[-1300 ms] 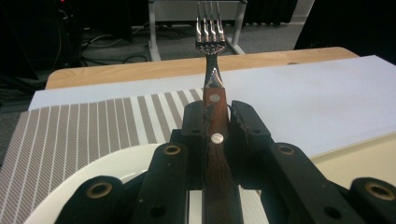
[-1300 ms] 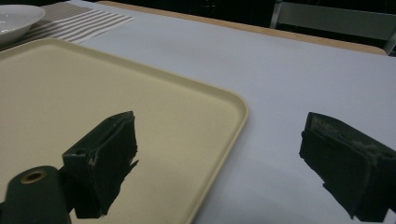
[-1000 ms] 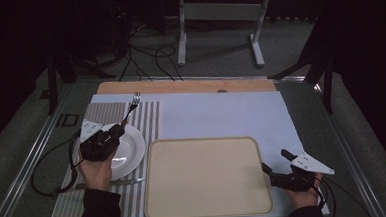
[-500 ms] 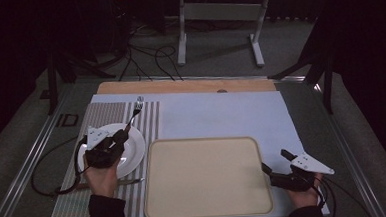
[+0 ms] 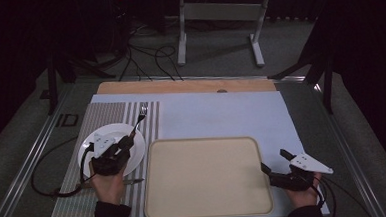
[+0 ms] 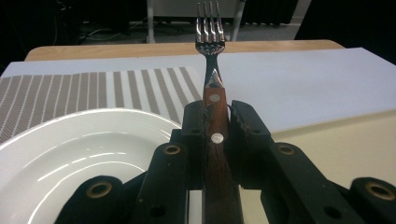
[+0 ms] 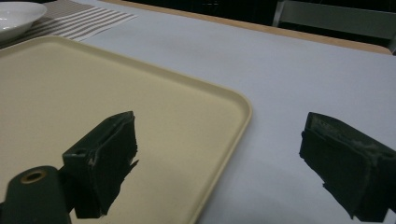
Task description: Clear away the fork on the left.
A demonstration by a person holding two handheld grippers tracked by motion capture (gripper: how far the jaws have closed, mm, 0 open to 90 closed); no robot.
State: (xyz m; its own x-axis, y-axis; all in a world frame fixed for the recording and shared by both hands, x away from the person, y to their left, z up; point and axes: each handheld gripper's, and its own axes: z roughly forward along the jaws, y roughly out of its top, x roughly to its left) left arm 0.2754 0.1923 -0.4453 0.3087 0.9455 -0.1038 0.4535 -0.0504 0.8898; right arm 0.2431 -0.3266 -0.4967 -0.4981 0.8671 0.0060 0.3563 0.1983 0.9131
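My left claw [image 6: 215, 122] pinches the fork [image 6: 212, 88] by its handle, tines forward, so it stays level over the plate [image 6: 74, 154]. My right claw [image 7: 236, 163] is spread wide beside the tray [image 7: 140, 107].

left hand-held gripper [image 5: 128, 140] | drawn back toward person | fork [image 5: 138, 117] carried over plate [image 5: 95, 138]

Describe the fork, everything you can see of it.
The fork has four shiny metal tines, a narrow metal neck and a reddish-brown wooden handle with two silver rivets. The left gripper is shut on the handle, holding it tines forward over the white plate's far edge and the striped placemat.
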